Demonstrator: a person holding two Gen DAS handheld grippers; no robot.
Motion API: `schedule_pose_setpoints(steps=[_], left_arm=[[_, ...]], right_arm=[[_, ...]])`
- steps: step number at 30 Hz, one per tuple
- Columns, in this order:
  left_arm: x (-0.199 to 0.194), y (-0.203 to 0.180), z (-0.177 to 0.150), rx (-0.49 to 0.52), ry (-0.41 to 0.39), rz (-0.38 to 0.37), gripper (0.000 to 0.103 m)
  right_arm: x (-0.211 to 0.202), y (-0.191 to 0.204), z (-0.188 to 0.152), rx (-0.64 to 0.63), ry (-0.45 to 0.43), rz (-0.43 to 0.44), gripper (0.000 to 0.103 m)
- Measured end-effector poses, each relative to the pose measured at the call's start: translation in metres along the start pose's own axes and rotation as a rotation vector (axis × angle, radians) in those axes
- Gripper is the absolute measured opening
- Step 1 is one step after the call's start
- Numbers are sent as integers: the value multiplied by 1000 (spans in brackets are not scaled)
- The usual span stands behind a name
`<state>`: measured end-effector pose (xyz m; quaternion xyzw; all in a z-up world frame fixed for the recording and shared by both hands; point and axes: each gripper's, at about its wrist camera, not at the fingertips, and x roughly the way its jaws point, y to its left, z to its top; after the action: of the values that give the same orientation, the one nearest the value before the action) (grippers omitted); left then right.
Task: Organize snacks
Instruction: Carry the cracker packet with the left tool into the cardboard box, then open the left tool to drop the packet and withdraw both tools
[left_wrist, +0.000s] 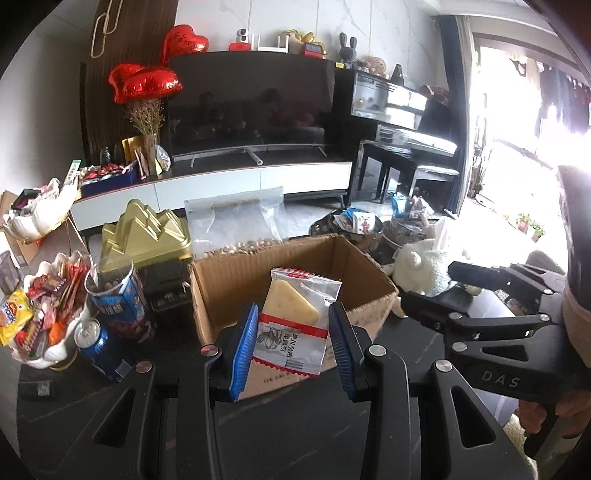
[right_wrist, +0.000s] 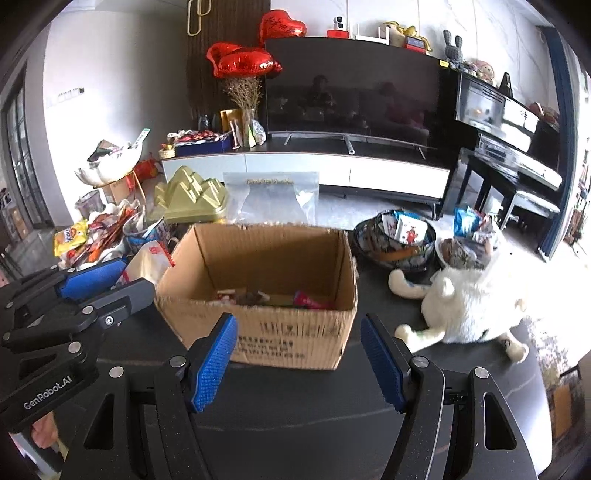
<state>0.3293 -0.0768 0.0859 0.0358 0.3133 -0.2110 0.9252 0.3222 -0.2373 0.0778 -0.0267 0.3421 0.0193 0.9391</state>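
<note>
The left gripper (left_wrist: 291, 347), level, clamps a clear cheese-wedge snack packet (left_wrist: 295, 325) just before the open brown cardboard box (right_wrist: 266, 295). The right gripper (right_wrist: 299, 362), jaws apart, faces the box.

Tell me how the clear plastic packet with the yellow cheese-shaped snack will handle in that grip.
The clear plastic snack packet, pinched in the left gripper, probably weighs little. Its glossy film looks slippery, so it may slide. Its loose top edge would likely flop, and the wedge inside might crumble under a hard squeeze above the open brown cardboard box.
</note>
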Motion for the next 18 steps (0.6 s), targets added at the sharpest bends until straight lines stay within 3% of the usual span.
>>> schedule_pose_setpoints(steps=[11, 18], left_arm=[[52, 18, 27, -54, 103, -5, 39], [88, 25, 35, -82, 167, 33, 40]], right_arm=[[44, -8, 32, 0, 93, 8, 74], [73, -16, 40, 20, 138, 5, 74]])
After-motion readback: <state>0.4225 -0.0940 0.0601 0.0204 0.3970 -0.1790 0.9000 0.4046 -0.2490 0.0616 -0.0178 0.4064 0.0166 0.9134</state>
